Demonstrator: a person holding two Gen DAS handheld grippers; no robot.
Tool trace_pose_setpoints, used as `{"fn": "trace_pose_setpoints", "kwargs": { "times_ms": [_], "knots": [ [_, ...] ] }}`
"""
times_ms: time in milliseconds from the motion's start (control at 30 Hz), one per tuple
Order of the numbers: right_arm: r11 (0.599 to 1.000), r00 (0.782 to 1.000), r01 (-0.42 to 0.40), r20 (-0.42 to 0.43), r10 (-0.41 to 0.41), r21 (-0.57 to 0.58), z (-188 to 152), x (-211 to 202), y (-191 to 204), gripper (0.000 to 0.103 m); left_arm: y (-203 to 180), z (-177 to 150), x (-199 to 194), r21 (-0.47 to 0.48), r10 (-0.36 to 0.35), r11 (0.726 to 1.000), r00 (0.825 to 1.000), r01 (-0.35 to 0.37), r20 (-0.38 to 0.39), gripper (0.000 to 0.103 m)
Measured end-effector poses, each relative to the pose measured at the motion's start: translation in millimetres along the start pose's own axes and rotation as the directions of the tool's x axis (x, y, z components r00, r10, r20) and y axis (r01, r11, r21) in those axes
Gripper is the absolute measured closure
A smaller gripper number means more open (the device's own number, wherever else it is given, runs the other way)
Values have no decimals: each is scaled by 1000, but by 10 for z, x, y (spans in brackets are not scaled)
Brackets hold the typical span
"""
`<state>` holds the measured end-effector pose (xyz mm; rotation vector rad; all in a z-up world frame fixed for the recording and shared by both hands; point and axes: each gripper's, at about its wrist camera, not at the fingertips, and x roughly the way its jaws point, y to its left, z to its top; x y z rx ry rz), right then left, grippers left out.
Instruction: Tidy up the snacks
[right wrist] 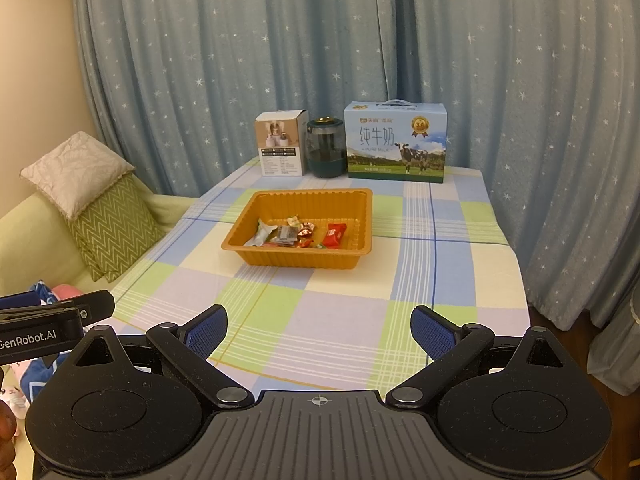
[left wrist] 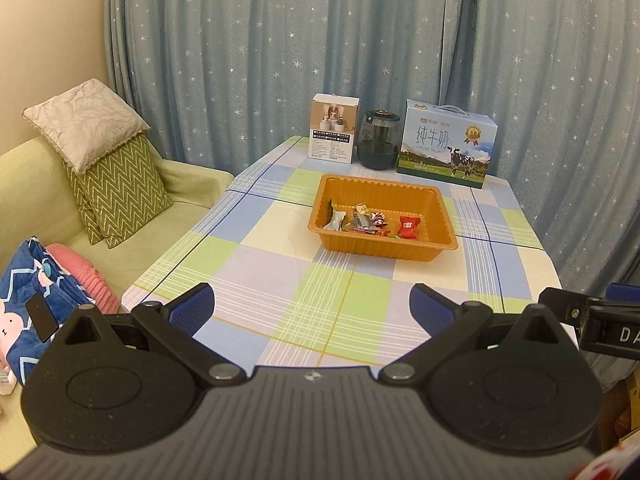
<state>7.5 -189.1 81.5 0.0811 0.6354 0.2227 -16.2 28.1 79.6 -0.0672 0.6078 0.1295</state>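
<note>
Hovering above the near edge of the table (left wrist: pixel 280 248), the left gripper (left wrist: pixel 312 308) has its jaws spread wide with nothing between the blue pads; the right gripper (right wrist: pixel 319 330) is likewise released and empty, level with it at its 3 o'clock, its black body showing at the right rim of the left view. An orange tray (left wrist: pixel 382 246) sits on the checked cloth at 12 o'clock from both tools, well apart from them, with a broad bare stretch of cloth in between; more bare cloth lies around the tray at 3 and 9 o'clock. Inside the tray the snacks (left wrist: pixel 362 220) lie bunched toward its near wall; a red packet (left wrist: pixel 409 226) rests at the 3 o'clock end of the bunch, a pale wrapper (left wrist: pixel 334 220) at the 9 o'clock end. Along the far edge of the table, at 12 o'clock from the tray, stand a white box (left wrist: pixel 334 132), a dark green jar (left wrist: pixel 379 140) and a milk carton (left wrist: pixel 448 146) in a row, close against the starred curtain (left wrist: pixel 280 40). At 9 o'clock the table edge meets a green sofa (left wrist: pixel 36 208) with two cushions (left wrist: pixel 104 160) stacked on it; at 3 o'clock the cloth drops off beside the curtain.
</note>
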Motion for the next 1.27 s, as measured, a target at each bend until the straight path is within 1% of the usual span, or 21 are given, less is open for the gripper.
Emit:
{"fn": "trace_pose_setpoints", "kwargs": {
  "times_ms": [1067,1267],
  "knots": [
    [1000,1000,-2,-5,2,2,-74,5,17,5,-14,-44,14,0,-2,1000,1000,2,-3,0],
    [1000,1000,-3,-9,3,3,-104,23,25,5,-33,-138,17,-9,0,1000,1000,1,17,0]
  ]
}}
